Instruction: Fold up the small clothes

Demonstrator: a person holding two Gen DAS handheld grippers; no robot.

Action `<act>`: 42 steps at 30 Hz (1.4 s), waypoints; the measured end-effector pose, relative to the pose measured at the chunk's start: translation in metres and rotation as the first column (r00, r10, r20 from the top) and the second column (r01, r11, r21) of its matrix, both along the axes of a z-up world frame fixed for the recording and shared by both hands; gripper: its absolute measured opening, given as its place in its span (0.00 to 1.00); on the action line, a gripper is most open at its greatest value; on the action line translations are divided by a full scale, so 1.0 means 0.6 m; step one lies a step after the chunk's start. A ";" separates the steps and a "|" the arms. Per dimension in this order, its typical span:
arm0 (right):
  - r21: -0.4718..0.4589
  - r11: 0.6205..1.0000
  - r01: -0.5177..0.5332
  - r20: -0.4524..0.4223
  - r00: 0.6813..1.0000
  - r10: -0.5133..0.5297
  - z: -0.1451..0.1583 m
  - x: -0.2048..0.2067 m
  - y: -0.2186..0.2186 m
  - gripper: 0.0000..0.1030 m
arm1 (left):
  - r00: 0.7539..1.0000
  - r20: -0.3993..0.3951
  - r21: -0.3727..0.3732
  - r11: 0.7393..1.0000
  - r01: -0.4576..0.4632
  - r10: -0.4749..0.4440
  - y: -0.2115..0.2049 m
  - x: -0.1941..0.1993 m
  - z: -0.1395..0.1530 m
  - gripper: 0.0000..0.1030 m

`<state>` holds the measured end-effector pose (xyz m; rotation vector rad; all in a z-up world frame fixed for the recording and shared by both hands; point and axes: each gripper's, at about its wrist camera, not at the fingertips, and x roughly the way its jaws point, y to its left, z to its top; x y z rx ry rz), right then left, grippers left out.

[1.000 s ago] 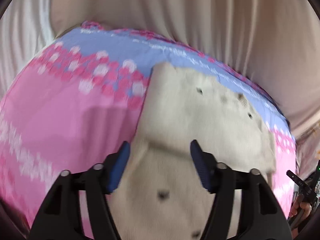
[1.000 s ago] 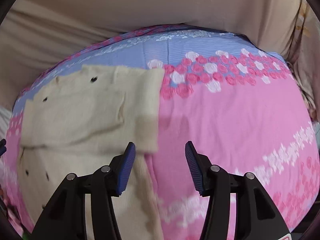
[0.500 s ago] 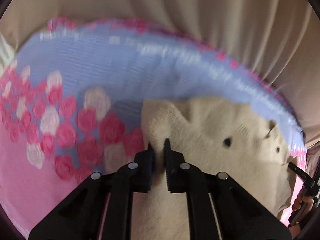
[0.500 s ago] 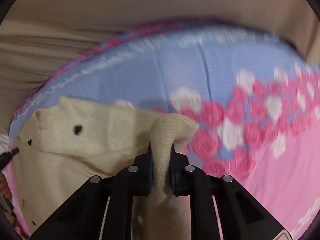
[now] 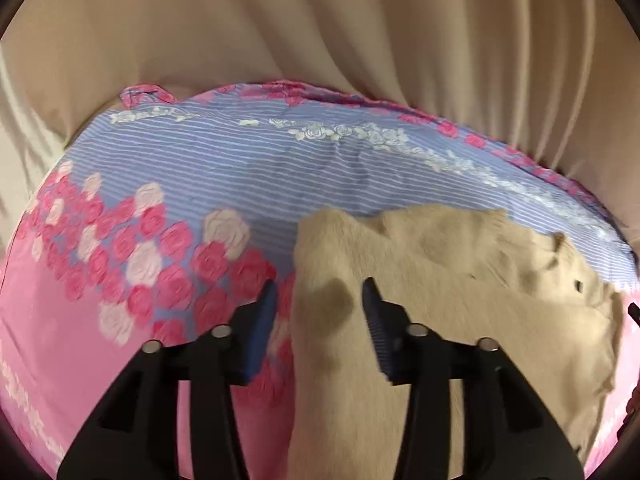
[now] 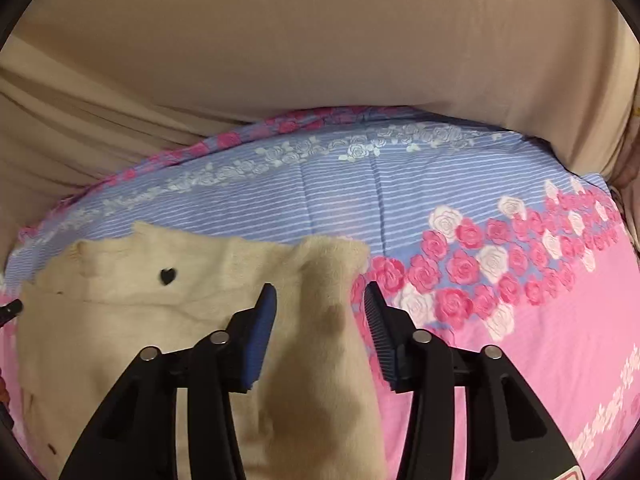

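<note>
1. In our left wrist view, the left gripper (image 5: 318,308) has its jaws spread apart, holding nothing, with the left edge of the cream knitted garment (image 5: 440,320) lying between and below the blue ribbed pads (image 5: 260,332).
2. In our right wrist view, the right gripper (image 6: 318,308) likewise stands with jaws parted and empty, over the garment's (image 6: 160,320) right corner, which rises in a soft rounded fold.
3. Only the right view shows us a small black heart motif (image 6: 167,276) on the knit; the left view is blurred there, so we can only make out a faint dark fleck, perhaps another motif.
4. The garment lies on the bedsheet (image 5: 160,360), a smooth printed cotton: blue with white stripes at the far side, then a band of pink and white roses, then plain pink.
5. Behind the bed, both views show us a beige draped fabric backdrop (image 6: 320,40); its deep vertical folds show best from the left.
</note>
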<state>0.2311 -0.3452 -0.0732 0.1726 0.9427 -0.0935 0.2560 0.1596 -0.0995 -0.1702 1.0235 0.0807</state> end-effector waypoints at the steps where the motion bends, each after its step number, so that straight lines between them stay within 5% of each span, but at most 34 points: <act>1: 0.001 1.000 -0.001 -0.022 1.000 0.001 0.000 -0.013 0.000 0.46 | 1.000 -0.011 0.003 1.000 -0.002 0.002 0.001 -0.018 0.006 0.53; 6: 0.082 0.996 -0.015 -0.117 0.993 0.025 -0.019 -0.122 0.002 0.50 | 0.995 -0.097 -0.021 1.000 0.021 -0.023 0.004 -0.115 -0.006 0.64; 12: 0.134 0.990 -0.039 -0.247 0.966 0.071 -0.067 -0.302 0.010 0.54 | 0.966 -0.256 -0.120 0.991 -0.061 0.029 0.033 -0.283 -0.066 0.63; 16: 0.127 0.990 -0.067 -0.314 0.944 0.104 -0.091 -0.416 0.015 0.59 | 0.961 -0.273 -0.118 0.993 0.010 -0.042 0.020 -0.377 -0.065 0.61; 18: 0.134 0.988 -0.071 -0.363 0.925 0.116 -0.109 -0.465 0.016 0.59 | 0.957 -0.278 -0.080 0.995 0.060 -0.080 0.007 -0.413 -0.064 0.51; 21: 0.164 0.984 -0.074 -0.379 0.916 0.132 -0.129 -0.507 0.026 0.59 | 0.960 -0.273 -0.106 0.993 0.042 -0.070 0.013 -0.437 -0.062 0.12; 23: 0.174 0.977 -0.120 -0.345 0.922 0.175 -0.124 -0.513 0.040 0.09 | 0.961 -0.271 -0.164 0.986 0.009 -0.053 0.020 -0.442 -0.058 0.06; 25: 0.187 0.975 -0.119 -0.308 0.935 0.173 -0.104 -0.514 0.043 0.08 | 0.968 -0.243 -0.150 0.988 0.022 -0.059 0.016 -0.448 -0.036 0.05; 29: 0.153 0.978 -0.142 -0.228 0.958 0.175 -0.047 -0.538 0.035 0.07 | 0.971 -0.232 -0.144 0.989 0.030 -0.063 0.021 -0.468 -0.002 0.05; 35: 0.127 0.986 -0.111 -0.368 0.917 0.151 -0.111 -0.563 0.021 0.17 | 0.954 -0.297 -0.087 0.996 0.010 -0.036 0.013 -0.481 -0.028 0.12; 38: 0.080 0.991 -0.111 -0.277 0.952 0.129 -0.061 -0.566 0.028 0.17 | 0.972 -0.234 0.013 1.000 0.012 -0.009 -0.014 -0.489 0.013 0.42; 42: 0.089 0.983 -0.161 -0.235 0.956 0.178 -0.045 -0.532 0.047 0.09 | 0.982 -0.183 0.009 0.999 0.046 -0.043 -0.059 -0.481 0.041 0.47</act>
